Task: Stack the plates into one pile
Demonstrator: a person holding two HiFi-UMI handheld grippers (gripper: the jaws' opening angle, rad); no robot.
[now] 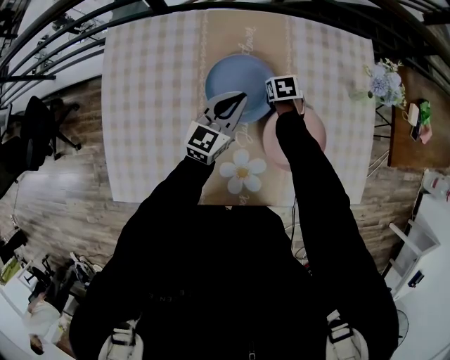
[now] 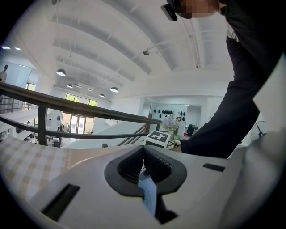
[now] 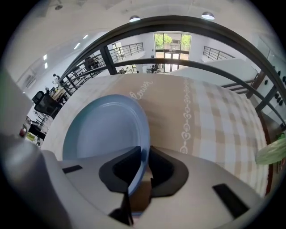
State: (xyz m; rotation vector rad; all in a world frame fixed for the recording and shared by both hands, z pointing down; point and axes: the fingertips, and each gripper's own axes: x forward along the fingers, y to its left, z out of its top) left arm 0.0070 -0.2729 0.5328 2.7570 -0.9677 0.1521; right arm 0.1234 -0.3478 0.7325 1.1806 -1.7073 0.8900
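Note:
A light blue plate [image 1: 235,81] lies on the checked tablecloth [image 1: 155,105] near the table's middle. A pink plate [image 1: 315,130] sits just to its right, partly hidden under my right sleeve. My left gripper [image 1: 241,96] reaches the blue plate's near edge; in the left gripper view its jaws [image 2: 143,150] are shut on a thin strip of blue rim [image 2: 148,194]. My right gripper [image 1: 274,104] points steeply down at the blue plate's right edge. In the right gripper view the rim of the blue plate [image 3: 105,134] runs between its closed jaws [image 3: 145,150].
A daisy print [image 1: 242,170] marks the cloth near the front edge. A flower bunch [image 1: 383,81] stands off the table's right side by a small wooden stand [image 1: 415,130]. Dark curved railings [image 1: 70,21] run behind the table. Wooden floor surrounds it.

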